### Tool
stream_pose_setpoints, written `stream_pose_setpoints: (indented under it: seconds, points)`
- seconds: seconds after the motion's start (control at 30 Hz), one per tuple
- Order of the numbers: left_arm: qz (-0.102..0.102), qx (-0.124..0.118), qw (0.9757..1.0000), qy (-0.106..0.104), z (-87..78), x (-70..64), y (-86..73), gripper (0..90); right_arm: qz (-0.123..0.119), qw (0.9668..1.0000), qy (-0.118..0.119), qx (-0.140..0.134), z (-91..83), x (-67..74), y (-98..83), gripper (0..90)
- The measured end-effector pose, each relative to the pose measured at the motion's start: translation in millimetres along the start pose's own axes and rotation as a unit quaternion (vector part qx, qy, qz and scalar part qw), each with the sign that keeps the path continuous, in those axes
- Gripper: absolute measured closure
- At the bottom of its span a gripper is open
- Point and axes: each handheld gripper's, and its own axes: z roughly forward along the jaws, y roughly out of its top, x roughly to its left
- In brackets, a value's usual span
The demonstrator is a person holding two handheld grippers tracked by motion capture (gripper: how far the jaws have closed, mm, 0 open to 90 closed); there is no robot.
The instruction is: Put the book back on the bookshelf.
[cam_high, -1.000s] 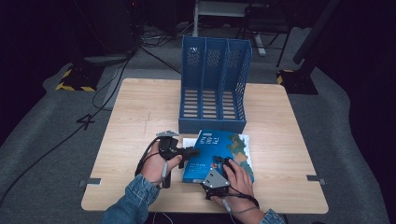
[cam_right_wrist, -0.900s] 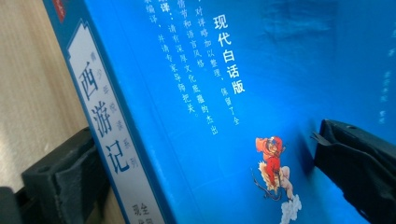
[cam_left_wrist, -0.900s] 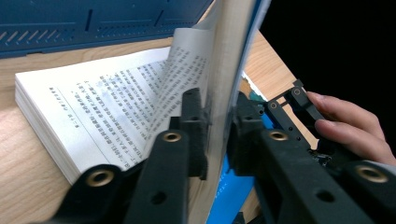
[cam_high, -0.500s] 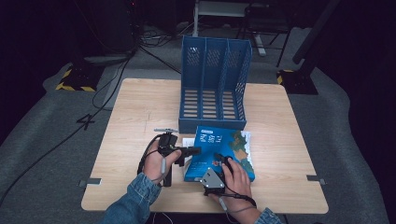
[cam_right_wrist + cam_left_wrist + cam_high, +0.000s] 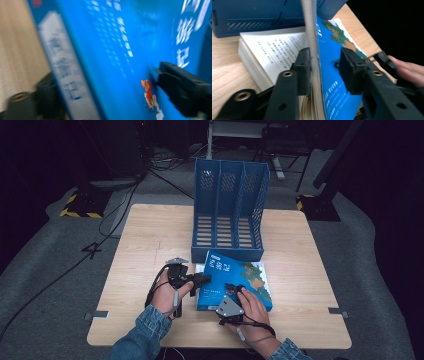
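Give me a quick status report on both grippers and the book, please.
Left gripper open astride lifted cover. Right gripper on blue book, grip unclear. File rack close behind.

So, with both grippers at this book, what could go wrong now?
The left gripper has its jaws around only the blue cover and a few pages of the book, with a gap on one side; the cover could slip or bend. The file holder stands right behind, so a lifted book might knock against it.
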Motion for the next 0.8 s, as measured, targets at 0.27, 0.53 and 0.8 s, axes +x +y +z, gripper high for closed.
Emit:
stream_pose_setpoints:
  seconds: [0.27, 0.53, 0.8]
  points:
    - [0.027, 0.013, 0.9986, 0.043, -10.6, 15.1, -3.8, 47.6, -0.037, 0.9990, 0.023, 0.015, -6.8, -5.4, 13.5, 48.8]
    - [0.029, -0.008, 0.9964, 0.079, -23.6, 32.7, -5.5, 46.9, -0.035, 0.9983, 0.038, 0.026, -12.5, -19.5, 26.4, 57.1]
    - [0.055, 0.009, 0.9876, 0.147, -29.6, 62.8, -13.4, 39.9, -0.016, 0.9978, 0.056, 0.032, -18.6, -34.3, 35.4, 59.2]
